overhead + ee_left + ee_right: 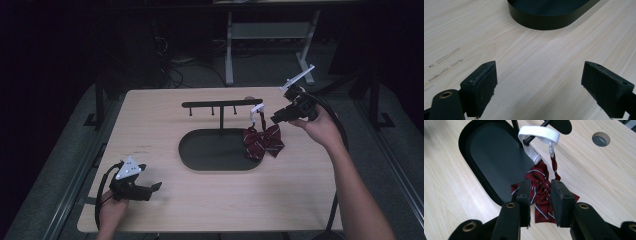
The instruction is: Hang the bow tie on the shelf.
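Bow tie (541,192) in dark red with pale stripes hangs by its white strap (537,135) from the right end of the black rack (221,104), its lower edge resting at the right rim of the black oval tray (200,150). Your right gripper (539,195) sits just beside it, on the side away from the tray, with the jaws narrow and a small gap between them; the knot shows through that gap, but the pads do not press on it. The tie's long axis runs down from the rack arm toward the table (300,200). Your left gripper (150,189) rests well apart, near the front left corner, jaws wide with nothing between them. Judging from this, the right hand is far nearer for any move on the strap.
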Available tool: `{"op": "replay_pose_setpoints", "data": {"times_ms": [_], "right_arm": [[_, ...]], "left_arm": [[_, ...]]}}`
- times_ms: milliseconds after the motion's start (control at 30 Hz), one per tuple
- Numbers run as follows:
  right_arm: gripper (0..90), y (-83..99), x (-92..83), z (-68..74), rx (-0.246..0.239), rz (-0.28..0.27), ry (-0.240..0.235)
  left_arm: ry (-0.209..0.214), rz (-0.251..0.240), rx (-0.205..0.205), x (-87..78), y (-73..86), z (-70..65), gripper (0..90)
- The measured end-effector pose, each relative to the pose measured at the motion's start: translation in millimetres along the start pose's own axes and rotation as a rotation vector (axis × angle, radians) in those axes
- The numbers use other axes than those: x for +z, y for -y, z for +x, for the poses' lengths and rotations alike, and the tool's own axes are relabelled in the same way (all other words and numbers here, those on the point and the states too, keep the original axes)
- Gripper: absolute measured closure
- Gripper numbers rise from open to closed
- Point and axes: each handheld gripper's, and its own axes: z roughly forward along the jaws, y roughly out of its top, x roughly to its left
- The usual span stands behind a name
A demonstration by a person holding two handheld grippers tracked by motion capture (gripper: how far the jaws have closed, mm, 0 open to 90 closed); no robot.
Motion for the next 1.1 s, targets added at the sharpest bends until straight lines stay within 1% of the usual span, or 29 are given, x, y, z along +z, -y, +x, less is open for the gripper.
{"op": "replay_pose_setpoints", "data": {"times_ms": [133, 633, 867, 967, 1100], "right_arm": [[68.5, 3.0, 1.1, -0.4, 0.002, 0.005, -0.004], [65.9, 15.8, 1.5, -2.9, 0.011, -0.001, -0.007], [64.3, 24.7, 4.1, -5.9, 0.033, 0.002, -0.01], [63.9, 29.3, 5.6, -7.4, 0.038, -0.001, -0.019], [63.1, 36.2, 8.8, -8.1, 0.055, 0.005, -0.024]], "left_arm": [[0.0, 0.0, 0.0, 0.2, 0.1, -0.1, 13.2], [-0.002, -0.001, 0.001, -0.2, 0.0, 0.1, 13.2], [-0.002, -0.001, 0.002, -0.3, 0.1, 0.0, 13.2], [-0.002, -0.001, 0.0, -0.3, 0.2, -0.1, 13.2], [-0.001, 0.001, 0.002, -0.2, 0.0, -0.2, 13.2]]}}
